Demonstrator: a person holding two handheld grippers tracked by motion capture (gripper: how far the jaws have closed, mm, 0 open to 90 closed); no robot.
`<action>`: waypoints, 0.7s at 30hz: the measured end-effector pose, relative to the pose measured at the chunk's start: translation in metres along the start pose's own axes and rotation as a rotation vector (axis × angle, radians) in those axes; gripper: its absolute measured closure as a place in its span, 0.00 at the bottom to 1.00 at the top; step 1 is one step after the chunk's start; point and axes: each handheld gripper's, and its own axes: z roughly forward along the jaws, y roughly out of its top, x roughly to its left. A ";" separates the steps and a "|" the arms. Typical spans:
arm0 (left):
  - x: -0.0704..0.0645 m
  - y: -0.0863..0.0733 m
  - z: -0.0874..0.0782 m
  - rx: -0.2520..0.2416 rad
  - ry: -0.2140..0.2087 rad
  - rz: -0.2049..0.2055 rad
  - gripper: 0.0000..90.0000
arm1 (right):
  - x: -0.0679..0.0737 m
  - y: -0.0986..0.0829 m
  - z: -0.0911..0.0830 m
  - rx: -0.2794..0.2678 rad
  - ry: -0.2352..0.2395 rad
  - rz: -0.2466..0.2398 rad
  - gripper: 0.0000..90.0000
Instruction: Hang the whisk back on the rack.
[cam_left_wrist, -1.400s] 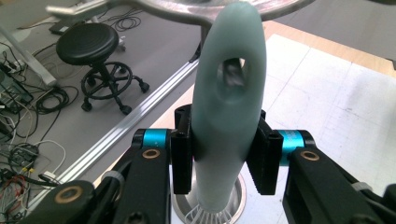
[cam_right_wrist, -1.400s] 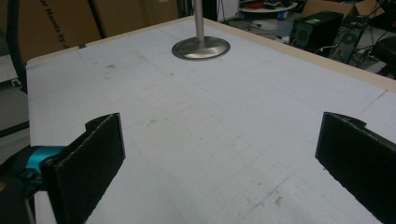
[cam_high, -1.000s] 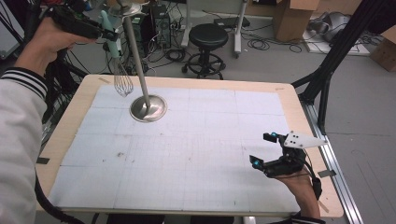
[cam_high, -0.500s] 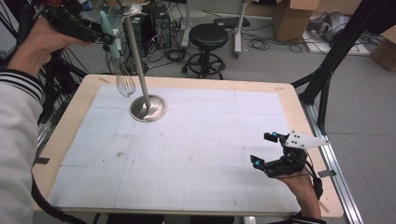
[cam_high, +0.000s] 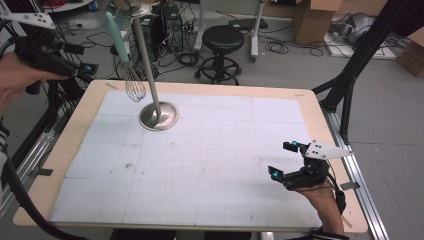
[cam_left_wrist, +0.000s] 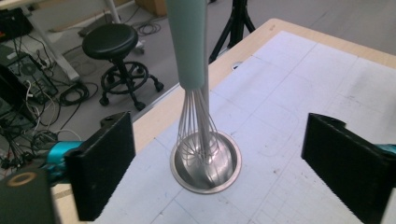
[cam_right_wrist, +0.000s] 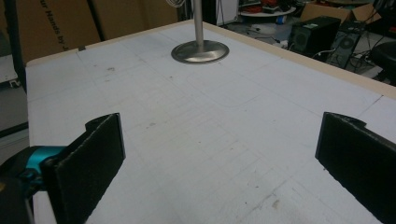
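left gripper (cam_high: 82, 67) has backed off a little from the hanging whisk (cam_high: 131, 75) on the stand (cam_high: 159, 115), jaws apart, no grasp yet; right gripper (cam_high: 282, 160) open, idle on the tabletop (cam_high: 210, 165).

The left gripper (cam_high: 75, 62) is held high beyond the person's far left, jaws spread wide. The right gripper (cam_high: 282, 160) sits low at the near right, jaws apart, apparently just above the surface.
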 end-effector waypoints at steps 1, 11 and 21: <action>-0.002 -0.004 -0.002 -0.006 0.001 0.003 0.06 | 0.000 0.000 0.000 0.001 0.001 -0.002 0.00; -0.032 -0.045 -0.011 -0.065 -0.001 -0.016 0.02 | -0.004 -0.001 -0.003 -0.016 -0.009 0.014 0.00; -0.073 -0.091 -0.014 -0.128 -0.022 0.000 0.02 | -0.007 -0.005 -0.006 -0.015 -0.022 0.024 0.00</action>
